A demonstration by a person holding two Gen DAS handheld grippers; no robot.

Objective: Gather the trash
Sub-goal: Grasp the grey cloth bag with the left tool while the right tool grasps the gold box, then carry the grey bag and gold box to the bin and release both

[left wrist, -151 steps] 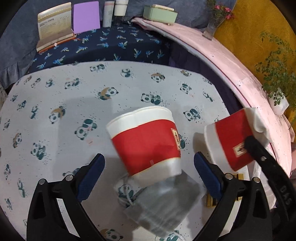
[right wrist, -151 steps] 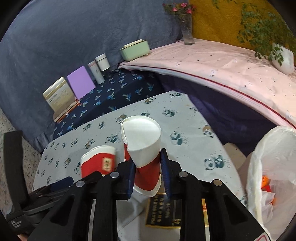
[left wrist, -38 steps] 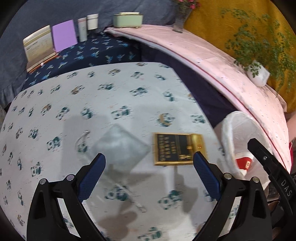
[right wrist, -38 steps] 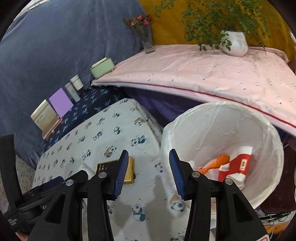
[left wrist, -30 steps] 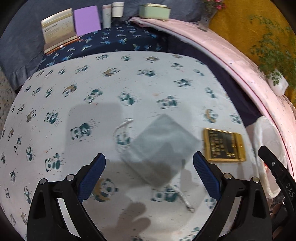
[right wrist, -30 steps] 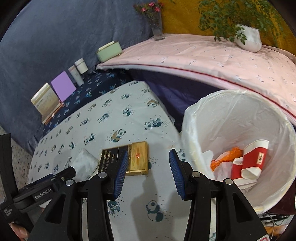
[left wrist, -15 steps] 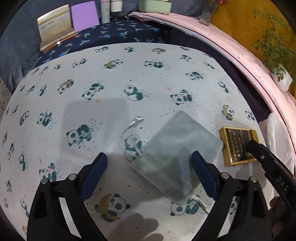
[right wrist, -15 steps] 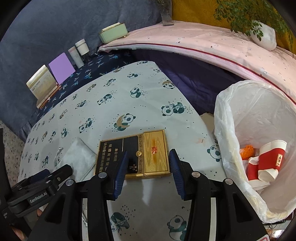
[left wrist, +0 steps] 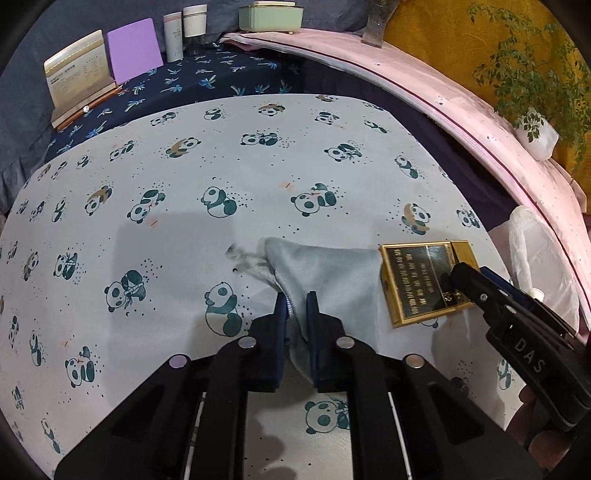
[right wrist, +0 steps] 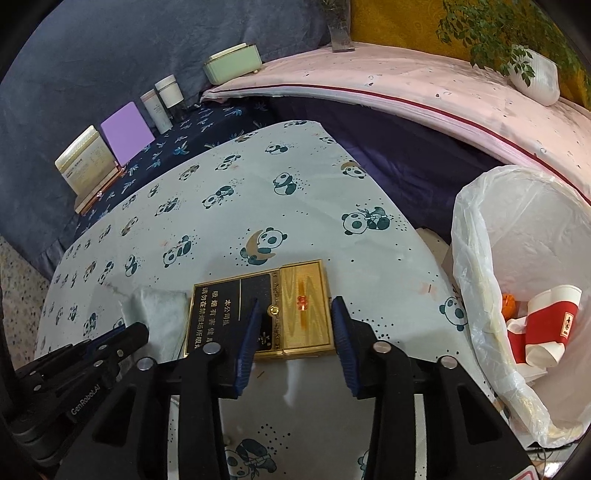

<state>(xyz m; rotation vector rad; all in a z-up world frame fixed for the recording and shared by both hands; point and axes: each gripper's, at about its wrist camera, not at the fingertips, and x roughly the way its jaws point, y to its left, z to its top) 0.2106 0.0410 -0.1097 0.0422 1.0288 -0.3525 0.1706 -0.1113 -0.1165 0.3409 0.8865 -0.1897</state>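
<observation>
Both my hand-held grippers angle steeply down over the table [left wrist: 258, 177], panda-print cloth on top. Left hand-held gripper [left wrist: 296, 306]: jaws just closed, pads pinching the near edge of the grey drawstring pouch [left wrist: 328, 273]; pouch bunched between them, its cord [left wrist: 243, 258] trailing to the left. Right hand-held gripper [right wrist: 294, 325]: jaws have just been narrowing, straddling the gold-and-black box [right wrist: 258, 310] across its gold end. Can't tell if the pads touch it yet; a sliver of gap shows on both sides. Box lies flat just right of the pouch, near the table's right edge.

Bin with white liner [right wrist: 480, 229] sits just off that edge, below table level, mouth open; red-and-white paper cups [right wrist: 543, 321] and something orange [right wrist: 508, 302] inside. Pink-covered ledge [right wrist: 406, 85] beyond it carries a potted plant [right wrist: 532, 70]. Far side: dark floral cloth [left wrist: 207, 81] with booklet stand [left wrist: 79, 81], purple card [left wrist: 135, 50], two jars [left wrist: 184, 29], green box [left wrist: 269, 16]. Table's left and far areas lie open.
</observation>
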